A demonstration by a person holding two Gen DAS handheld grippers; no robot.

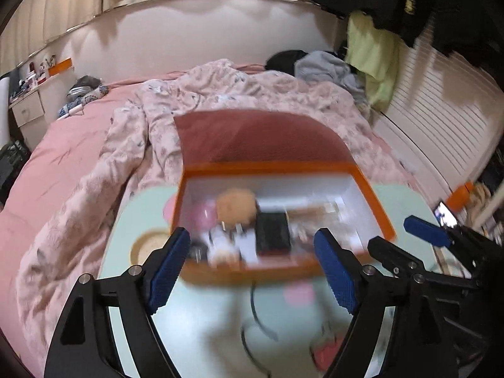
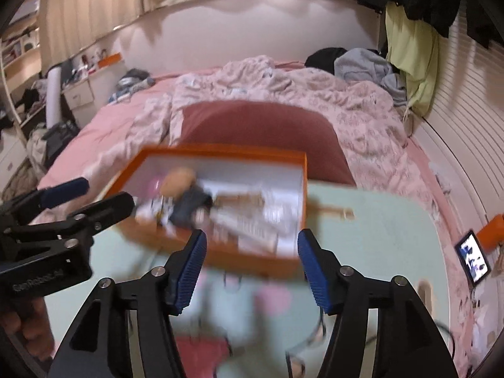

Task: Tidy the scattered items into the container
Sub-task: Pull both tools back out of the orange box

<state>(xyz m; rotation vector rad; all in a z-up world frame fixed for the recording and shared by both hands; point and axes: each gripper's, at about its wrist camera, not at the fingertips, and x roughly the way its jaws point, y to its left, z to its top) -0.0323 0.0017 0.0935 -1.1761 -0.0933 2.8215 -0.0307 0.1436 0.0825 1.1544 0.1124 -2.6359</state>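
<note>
An orange box (image 1: 375,201) with a white inside sits on a pale green table (image 1: 220,321). It holds several blurred items, among them a tan plush (image 1: 236,206) and a black case (image 1: 272,233). My left gripper (image 1: 253,271) is open and empty over the box's near rim. The box also shows in the right wrist view (image 2: 304,186), with the plush (image 2: 179,182) inside. My right gripper (image 2: 250,272) is open and empty above the near rim. A thin dark cable (image 1: 256,312) lies on the table in front of the box. Both views are motion blurred.
A dark red cushion (image 1: 258,138) stands behind the box. A bed with a pink sheet (image 1: 63,157) and a crumpled floral duvet (image 1: 220,94) lies beyond. A lit phone (image 2: 474,258) sits at the right. Clothes (image 1: 327,66) are piled at the headboard.
</note>
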